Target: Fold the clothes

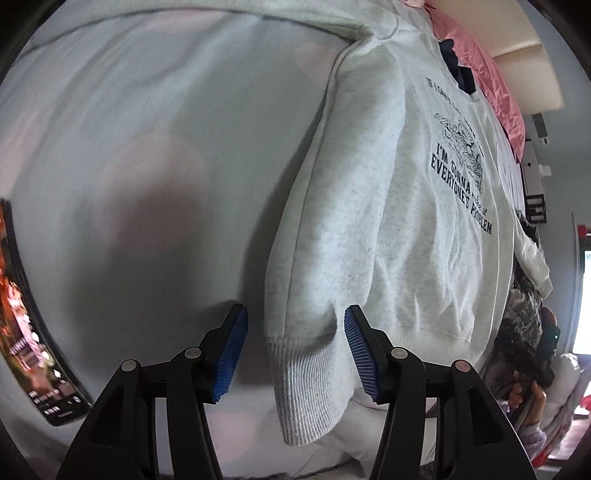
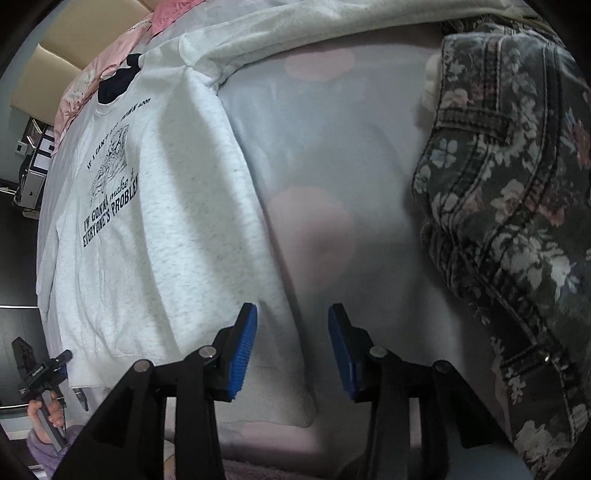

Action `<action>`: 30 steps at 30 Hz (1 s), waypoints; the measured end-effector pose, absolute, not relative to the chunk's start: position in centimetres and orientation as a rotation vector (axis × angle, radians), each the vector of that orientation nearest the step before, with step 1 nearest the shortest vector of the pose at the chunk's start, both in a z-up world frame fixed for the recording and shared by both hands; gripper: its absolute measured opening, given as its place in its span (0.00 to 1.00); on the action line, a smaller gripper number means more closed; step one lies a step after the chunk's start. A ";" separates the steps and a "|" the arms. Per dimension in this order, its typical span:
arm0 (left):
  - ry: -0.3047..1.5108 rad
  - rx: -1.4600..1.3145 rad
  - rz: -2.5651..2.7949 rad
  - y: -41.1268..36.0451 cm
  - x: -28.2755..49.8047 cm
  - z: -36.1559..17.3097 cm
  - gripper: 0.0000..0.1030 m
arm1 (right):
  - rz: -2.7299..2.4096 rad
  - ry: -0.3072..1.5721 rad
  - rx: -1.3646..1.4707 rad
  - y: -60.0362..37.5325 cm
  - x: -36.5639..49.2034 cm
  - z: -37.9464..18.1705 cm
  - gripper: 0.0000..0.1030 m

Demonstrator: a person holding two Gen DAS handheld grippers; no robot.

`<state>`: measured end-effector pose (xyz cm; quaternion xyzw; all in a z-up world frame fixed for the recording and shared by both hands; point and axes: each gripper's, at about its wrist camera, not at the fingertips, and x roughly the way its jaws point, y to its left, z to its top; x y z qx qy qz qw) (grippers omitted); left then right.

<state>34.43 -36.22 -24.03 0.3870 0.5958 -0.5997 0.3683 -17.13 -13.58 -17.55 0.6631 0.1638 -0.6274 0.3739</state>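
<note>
A light grey sweatshirt [image 1: 399,206] with dark printed lettering lies flat on the bed, its sleeves laid down along its sides. Its ribbed left cuff [image 1: 306,384] sits between the blue pads of my left gripper [image 1: 295,354], which is open around it without pinching. In the right wrist view the same sweatshirt [image 2: 155,221] fills the left half. My right gripper [image 2: 291,350] is open above the sweatshirt's other sleeve edge [image 2: 284,332] and the sheet, holding nothing.
The pale sheet [image 1: 147,166] with faint pink dots covers the bed. Floral dark jeans [image 2: 517,206] lie right of the right gripper. A cream garment [image 2: 332,26] lies across the far end. A pink pillow [image 1: 484,77] sits beyond the collar. A lit phone [image 1: 29,332] rests at left.
</note>
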 end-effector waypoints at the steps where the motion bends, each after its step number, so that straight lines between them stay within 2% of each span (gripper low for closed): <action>1: 1.539 0.987 -1.534 -36.0 34.4 -24.4 0.54 | -1.590 0.429 1.705 -13.3 -17.1 -17.9 0.43; 3: 1.529 0.990 -1.534 -35.9 34.2 -24.3 0.52 | -1.578 0.460 1.721 -12.9 -16.9 -18.7 0.44; 4: 1.522 0.991 -1.535 -35.9 34.1 -24.2 0.43 | -1.571 0.462 1.737 -12.7 -16.9 -19.3 0.44; 5: 1.516 0.993 -1.536 -35.9 33.9 -24.1 0.39 | -1.563 0.450 1.751 -12.6 -16.9 -19.7 0.45; 7: 1.504 0.997 -1.537 -35.9 33.7 -23.9 0.25 | -1.566 0.445 1.751 -12.8 -16.7 -19.5 0.39; 8: 1.497 0.999 -1.538 -35.9 33.6 -23.8 0.23 | -1.552 0.442 1.743 -13.0 -16.4 -19.4 0.23; 9: 1.501 0.992 -1.545 -35.8 33.5 -23.6 0.18 | -1.524 0.435 1.741 -13.2 -15.9 -19.3 0.14; 10: 1.506 0.984 -1.553 -35.8 33.4 -23.3 0.12 | -1.497 0.429 1.745 -13.3 -15.4 -19.2 0.12; 15: 1.520 0.972 -1.623 -35.3 34.0 -20.0 0.09 | -1.510 0.406 1.672 -12.6 -15.2 -14.7 0.07; 20: 1.488 1.081 -1.611 -35.8 34.7 -19.4 0.08 | -1.532 0.530 1.608 -12.6 -14.7 -11.8 0.07; 26: 1.492 1.172 -1.514 -35.4 35.1 -24.1 0.09 | -1.526 0.607 1.687 -13.4 -14.3 -16.9 0.07; 30: 1.528 1.191 -1.507 -36.1 35.4 -24.0 0.15 | -1.509 0.567 1.737 -13.4 -14.7 -17.9 0.09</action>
